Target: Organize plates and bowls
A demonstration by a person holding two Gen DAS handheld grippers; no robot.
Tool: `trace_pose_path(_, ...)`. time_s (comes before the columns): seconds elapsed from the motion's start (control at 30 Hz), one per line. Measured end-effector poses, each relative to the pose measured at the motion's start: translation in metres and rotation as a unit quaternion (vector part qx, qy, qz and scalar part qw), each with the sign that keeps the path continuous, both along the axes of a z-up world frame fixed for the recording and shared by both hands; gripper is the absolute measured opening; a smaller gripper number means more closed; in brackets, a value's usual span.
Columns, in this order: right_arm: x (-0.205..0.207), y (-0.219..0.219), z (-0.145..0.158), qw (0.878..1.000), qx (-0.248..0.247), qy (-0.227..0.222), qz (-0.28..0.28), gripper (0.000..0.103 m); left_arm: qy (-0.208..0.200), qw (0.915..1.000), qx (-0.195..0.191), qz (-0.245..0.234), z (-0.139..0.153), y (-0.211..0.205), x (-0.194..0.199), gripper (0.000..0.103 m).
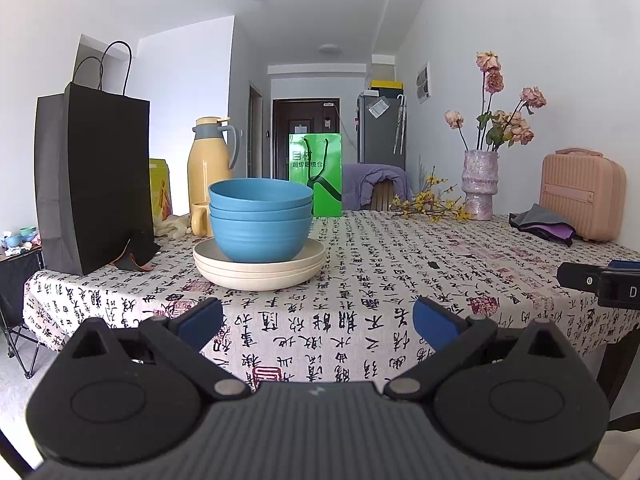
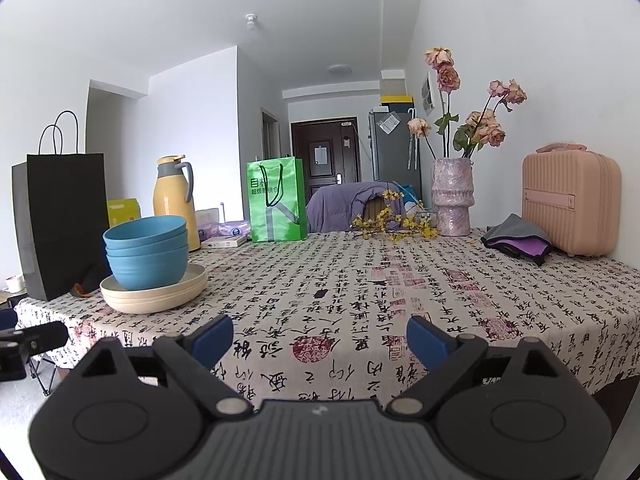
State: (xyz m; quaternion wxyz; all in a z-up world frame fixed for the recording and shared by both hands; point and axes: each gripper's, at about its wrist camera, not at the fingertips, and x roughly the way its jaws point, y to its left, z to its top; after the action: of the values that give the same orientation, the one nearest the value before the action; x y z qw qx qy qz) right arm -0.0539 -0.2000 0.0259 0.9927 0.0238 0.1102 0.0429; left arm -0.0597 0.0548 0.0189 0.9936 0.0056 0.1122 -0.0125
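Three blue bowls (image 1: 261, 220) sit nested inside one another on a stack of cream plates (image 1: 259, 270), near the counter's (image 1: 400, 280) left edge and a little in from its near edge. Nesting keeps the bowls compact and steady, and the wider plates underneath make a broad base, so the pile stands upright with no visible lean. A black bag (image 1: 92, 184) stands just beside it at the left edge, and a yellow flask (image 1: 212, 164) and a mug (image 1: 201, 219) stand behind it toward the far-left corner. That leaves the near side and the right side as the free approaches.

The left claw (image 1: 318, 320) is spread wide and holds nothing. It hangs over the near edge, facing the pile almost head-on but well short of it, probably lined up for a reach. The right claw (image 2: 320, 338) is likewise spread and empty, over the near edge further right, with the pile off to its left and bare cloth ahead. That middle stretch of the counter looks like the likely place to set things down.

Along the far edge stand a green bag (image 2: 276, 200) and a vase (image 2: 452, 198), with a pink case (image 2: 570, 198) at the far-right corner, all clear of the work. Judging by how things lie, the sorting is either done or not yet begun.
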Motion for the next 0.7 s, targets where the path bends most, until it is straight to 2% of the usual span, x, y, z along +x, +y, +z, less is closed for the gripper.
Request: trace_pose_path(0.7,0.0012,-0.0019,-0.0005,1.000,0.003,0.005,0.000,0.094,0.003,1.0000,-0.002,0.000,-0.0006,0.0015,0.0029,0.103)
